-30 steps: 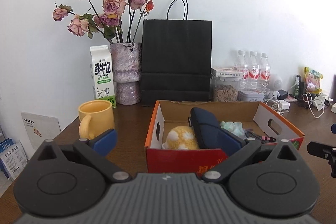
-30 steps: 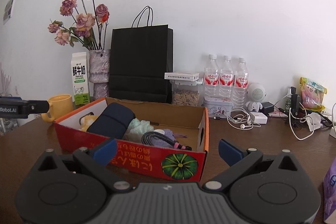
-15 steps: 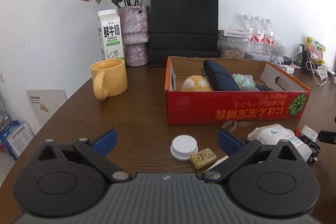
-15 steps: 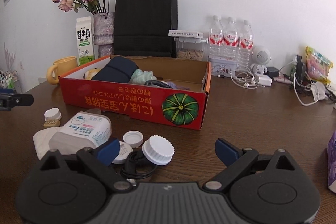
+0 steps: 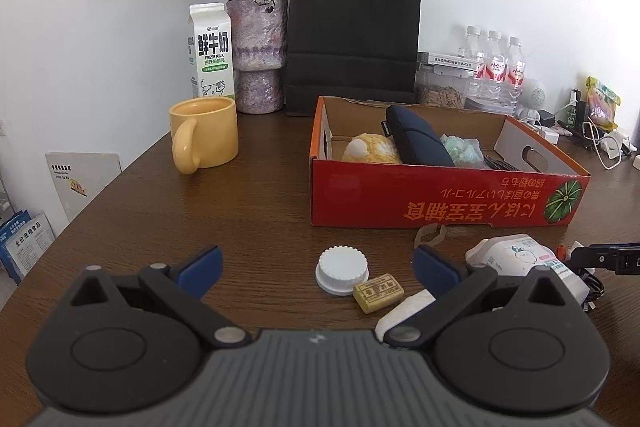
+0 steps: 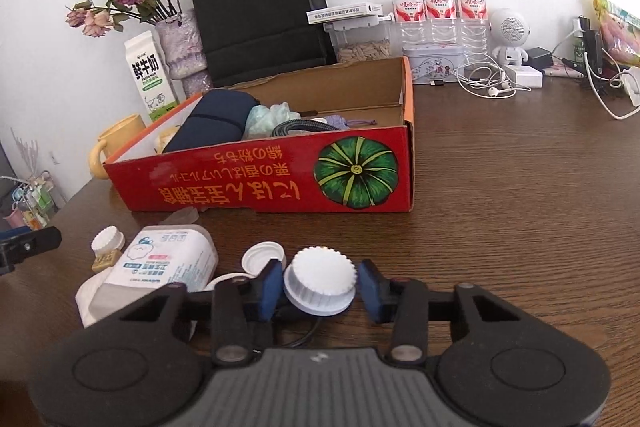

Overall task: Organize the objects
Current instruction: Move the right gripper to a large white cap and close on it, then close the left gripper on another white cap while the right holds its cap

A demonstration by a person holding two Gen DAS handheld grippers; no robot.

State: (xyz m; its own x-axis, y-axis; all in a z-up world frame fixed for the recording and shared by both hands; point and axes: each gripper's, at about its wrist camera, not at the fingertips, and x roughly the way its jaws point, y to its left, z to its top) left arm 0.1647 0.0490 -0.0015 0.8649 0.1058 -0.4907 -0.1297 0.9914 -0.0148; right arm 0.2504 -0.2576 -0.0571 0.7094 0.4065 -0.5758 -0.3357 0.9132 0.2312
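In front of the red box (image 6: 280, 179): right gripper (image 6: 320, 285) at a white ribbed cap (image 6: 320, 281).
Jaws just closing, cap between them, left pad touching, right pad narrowly clear; left gripper (image 5: 316, 265) spread wide, empty.

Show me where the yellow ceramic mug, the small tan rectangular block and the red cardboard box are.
yellow ceramic mug (image 5: 208, 131), left wrist view, outer wall.
small tan rectangular block (image 5: 378, 293), left wrist view, top face.
red cardboard box (image 6: 256, 183), right wrist view, printed front wall.

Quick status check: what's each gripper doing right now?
Left gripper: open, holding nothing.
Right gripper: jaws just closing around the white ribbed cap, small gaps remain.
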